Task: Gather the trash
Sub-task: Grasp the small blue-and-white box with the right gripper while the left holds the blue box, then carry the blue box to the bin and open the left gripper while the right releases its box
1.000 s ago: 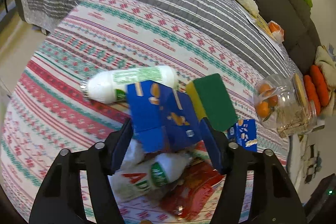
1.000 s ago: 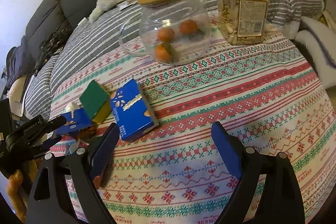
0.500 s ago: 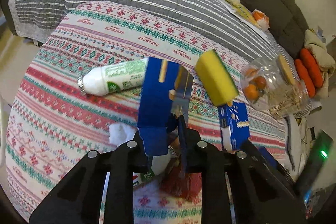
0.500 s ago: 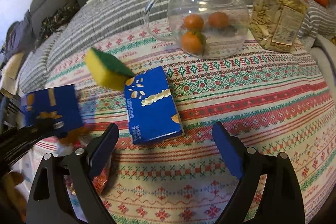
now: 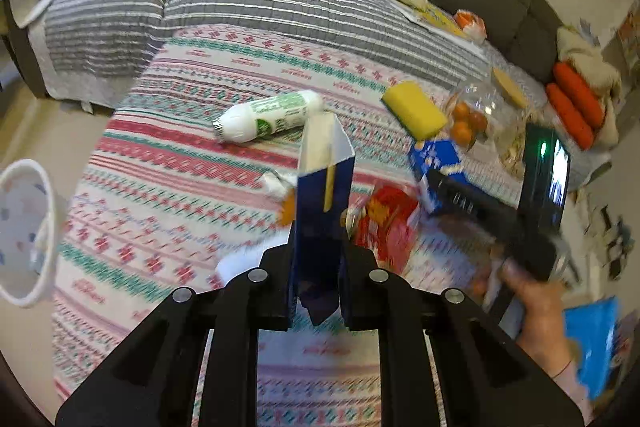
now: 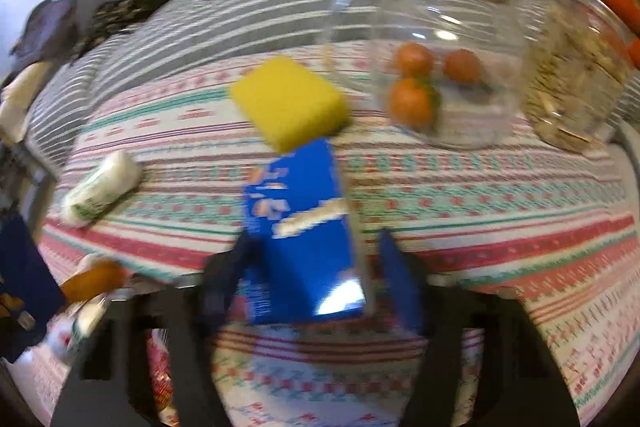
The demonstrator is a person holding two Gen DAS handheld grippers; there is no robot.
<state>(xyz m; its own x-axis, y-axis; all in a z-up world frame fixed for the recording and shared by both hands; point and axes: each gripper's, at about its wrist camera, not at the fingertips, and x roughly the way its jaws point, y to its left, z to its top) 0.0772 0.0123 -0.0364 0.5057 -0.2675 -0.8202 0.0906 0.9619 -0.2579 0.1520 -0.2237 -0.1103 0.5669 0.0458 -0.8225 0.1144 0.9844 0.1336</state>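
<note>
My left gripper [image 5: 316, 267] is shut on a flattened dark blue carton [image 5: 324, 195], which stands upright above the patterned tablecloth [image 5: 180, 147]. In the right wrist view my right gripper [image 6: 312, 279] straddles a brighter blue box [image 6: 300, 227] lying on the cloth. Its jaws are closing; the left finger is at the box's edge and a small gap shows on the right. More trash lies around: a white bottle with a green label [image 5: 272, 115] [image 6: 100, 191], a red wrapper [image 5: 388, 223] and a crumpled tissue [image 5: 276, 183].
A yellow sponge [image 6: 288, 103] leans on the blue box's far end. Behind stand a glass jar of oranges [image 6: 432, 67] and a snack jar [image 6: 576, 79]. A white bin [image 5: 24, 227] sits off the table's left edge. A person's hand [image 5: 532, 307] holds the right gripper.
My left gripper closed on the dark blue carton, flattened it and lifted it leftward. My right gripper moved over the blue box, dropped toward it and its jaws narrowed around it.
</note>
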